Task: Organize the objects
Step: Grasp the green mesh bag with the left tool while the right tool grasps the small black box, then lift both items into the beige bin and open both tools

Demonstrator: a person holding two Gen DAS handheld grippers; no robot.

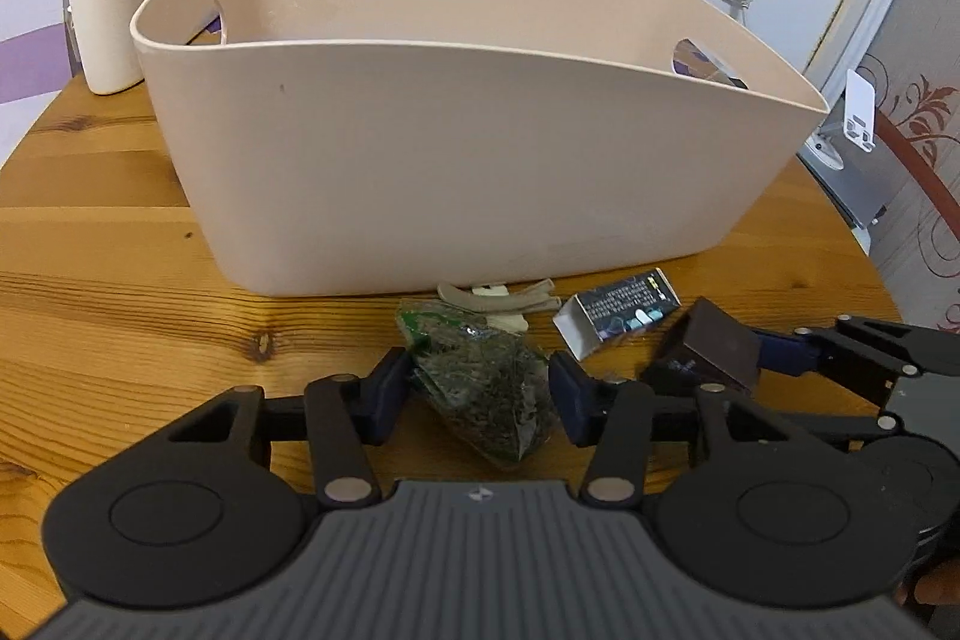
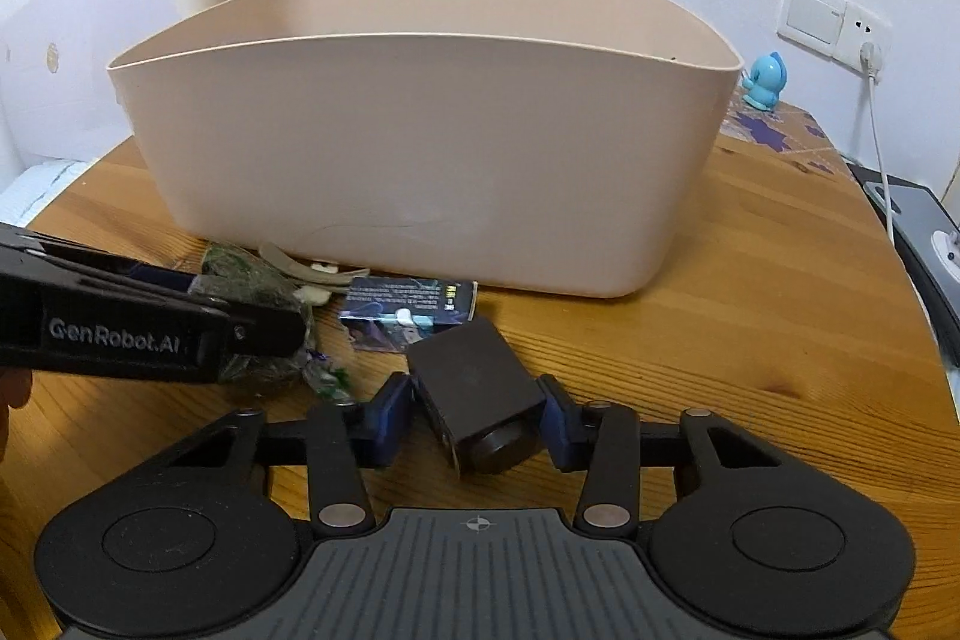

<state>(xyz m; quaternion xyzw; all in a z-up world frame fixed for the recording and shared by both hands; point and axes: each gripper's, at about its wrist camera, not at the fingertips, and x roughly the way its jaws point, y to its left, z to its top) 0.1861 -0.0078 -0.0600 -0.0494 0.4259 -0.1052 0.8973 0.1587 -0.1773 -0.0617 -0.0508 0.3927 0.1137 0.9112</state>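
Pinching now: left gripper point(image 1: 480, 394) squeezes the herb packet point(image 1: 486, 388), right gripper point(image 2: 477, 415) the dark box point(image 2: 474, 388); basket point(image 2: 420, 160) apparently unfilled.

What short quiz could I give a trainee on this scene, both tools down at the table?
1. True or false: the left tool is closed on the clear bag of dried leaves.
2. What does the right tool hold? A) the printed card box B) the dark brown box C) the white bottle
3. Fill in: the loose items lie on the wooden table, ___ the beige tub, not inside it.

Key
1. True.
2. B, the dark brown box; the printed card box lies free behind it, and the white bottle stands beside the tub.
3. In front of.
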